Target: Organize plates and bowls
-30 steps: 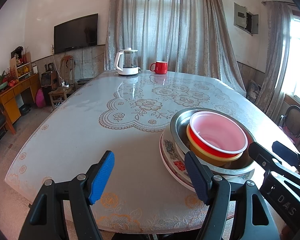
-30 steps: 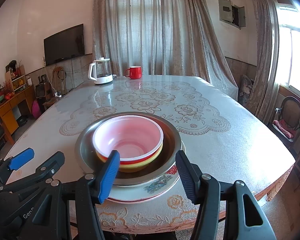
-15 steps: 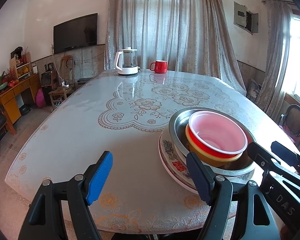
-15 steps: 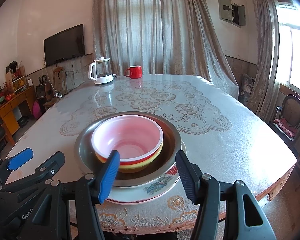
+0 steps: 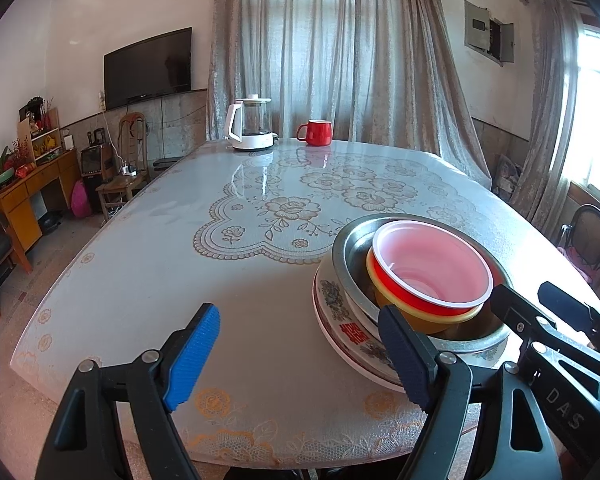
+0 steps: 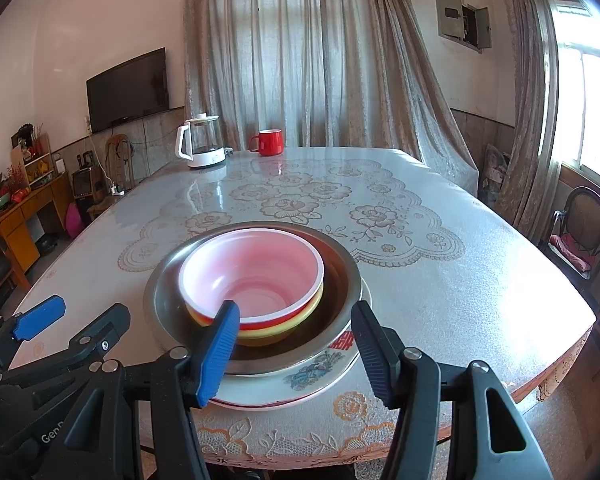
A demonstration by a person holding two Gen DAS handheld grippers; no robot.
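A stack stands near the table's front edge: a flowered white plate [image 6: 320, 368] at the bottom, a steel bowl [image 6: 164, 292] on it, then a yellow bowl [image 6: 276, 330] and a red bowl [image 6: 256, 276] with a pale inside. My right gripper [image 6: 296, 344] hovers open just in front of the stack, its pads clear of the rims. To the left of the plate [image 5: 340, 320] and the red bowl [image 5: 428, 268], my left gripper [image 5: 298, 354] is over bare tablecloth. Its jaws are opening with nothing between them.
At the table's far end are a white-and-glass kettle [image 5: 250, 124] and a red mug [image 5: 316, 132]. The lace-patterned table [image 5: 180, 260] ends just below both grippers. A dark chair [image 6: 580, 232] stands at the right, a wooden desk [image 5: 28, 196] at the left.
The left gripper's jaws have spread a little wider. Both hands and the stack have stayed where they were.
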